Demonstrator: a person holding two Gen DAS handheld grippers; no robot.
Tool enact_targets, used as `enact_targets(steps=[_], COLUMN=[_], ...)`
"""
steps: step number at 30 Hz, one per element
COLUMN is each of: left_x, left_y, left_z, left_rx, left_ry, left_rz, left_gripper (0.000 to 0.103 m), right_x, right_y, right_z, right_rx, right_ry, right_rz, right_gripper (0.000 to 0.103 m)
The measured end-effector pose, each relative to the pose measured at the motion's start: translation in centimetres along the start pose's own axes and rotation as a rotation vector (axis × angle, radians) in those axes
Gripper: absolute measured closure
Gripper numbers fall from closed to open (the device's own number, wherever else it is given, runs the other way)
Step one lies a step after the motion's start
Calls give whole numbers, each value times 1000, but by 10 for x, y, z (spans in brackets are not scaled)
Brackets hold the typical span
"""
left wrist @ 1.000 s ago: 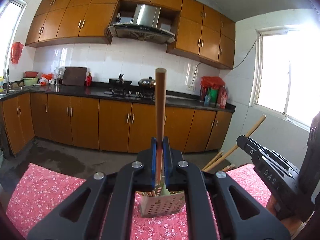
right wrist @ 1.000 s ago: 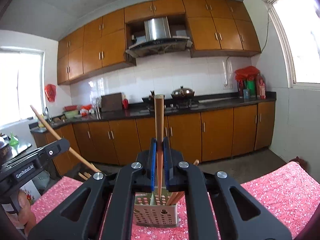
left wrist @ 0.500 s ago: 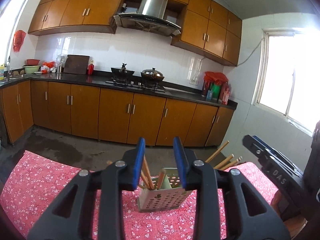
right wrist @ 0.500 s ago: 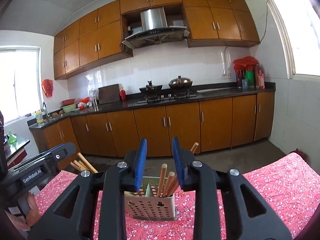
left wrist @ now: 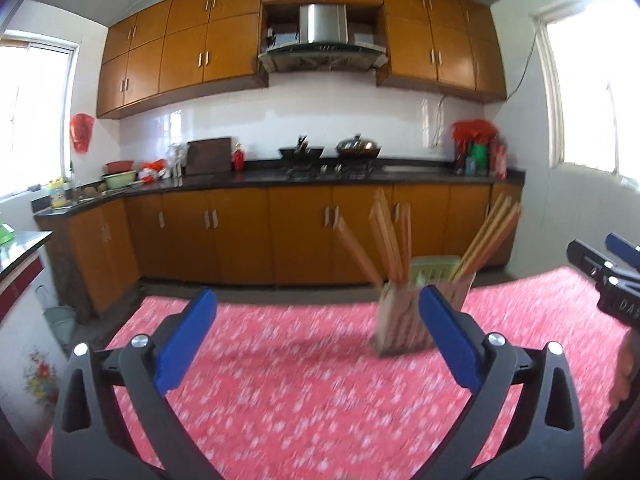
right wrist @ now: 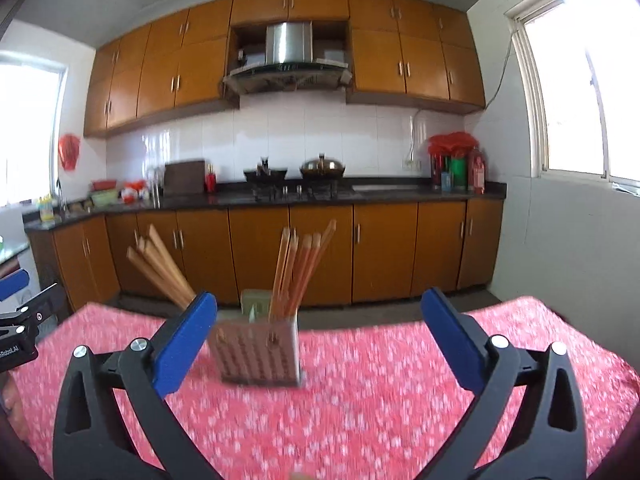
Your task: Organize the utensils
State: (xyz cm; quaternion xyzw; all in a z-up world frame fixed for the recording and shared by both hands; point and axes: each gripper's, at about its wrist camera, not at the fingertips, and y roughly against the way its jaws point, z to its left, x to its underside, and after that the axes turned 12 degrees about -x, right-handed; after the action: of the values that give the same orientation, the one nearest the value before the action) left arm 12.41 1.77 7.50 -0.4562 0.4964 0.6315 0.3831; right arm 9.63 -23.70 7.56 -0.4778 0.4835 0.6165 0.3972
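A perforated utensil holder (left wrist: 400, 324) stands on the red floral tablecloth (left wrist: 280, 392), blurred, with several wooden chopsticks (left wrist: 390, 240) leaning out of it. My left gripper (left wrist: 316, 294) is back from the holder and to its left; its jaws are opening wide with nothing between them. In the right wrist view the holder (right wrist: 256, 354) and its chopsticks (right wrist: 300, 268) sit ahead, left of centre. My right gripper (right wrist: 318, 296) is also opening, empty, short of the holder. Each gripper shows at the edge of the other's view: the right gripper (left wrist: 612, 280), the left gripper (right wrist: 20, 320).
Beyond the table's far edge (right wrist: 380, 322) is bare floor, then brown base cabinets (left wrist: 240, 236) under a dark counter with a wok and a pot on the stove (left wrist: 332, 168). A person's hand (left wrist: 624, 368) shows at the right edge. Windows flank the room.
Both grippers were shut on an upright chopstick a second ago. Both let go, the chopsticks dropped into the holder, and the jaws spread wide while the grippers pulled back and lower.
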Motion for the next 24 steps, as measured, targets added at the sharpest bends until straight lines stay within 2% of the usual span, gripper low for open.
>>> enact_targets(steps=[4,7,10,17,24], left_x=[31,47,56,69,78], left_y=[7,13,20,29,35], left_z=[6,9,6,-7,-11], left_rx=[-11,-14,-2,-8,5], left_ry=[9,22,26,-14,-23], left_rz=[58,73,69,60,53], left_gripper=[4,4,4,4,4], right_x=[27,43,58,77,86], right_y=[10,15,21,25,32], right_z=[7,15,20,16,19], right_rx=[-6,10,22,5,8], right_ry=[-22,7,24,-35,-35], right_rz=[40,62,74,129,131], right_gripper=[2,2,2,2,2])
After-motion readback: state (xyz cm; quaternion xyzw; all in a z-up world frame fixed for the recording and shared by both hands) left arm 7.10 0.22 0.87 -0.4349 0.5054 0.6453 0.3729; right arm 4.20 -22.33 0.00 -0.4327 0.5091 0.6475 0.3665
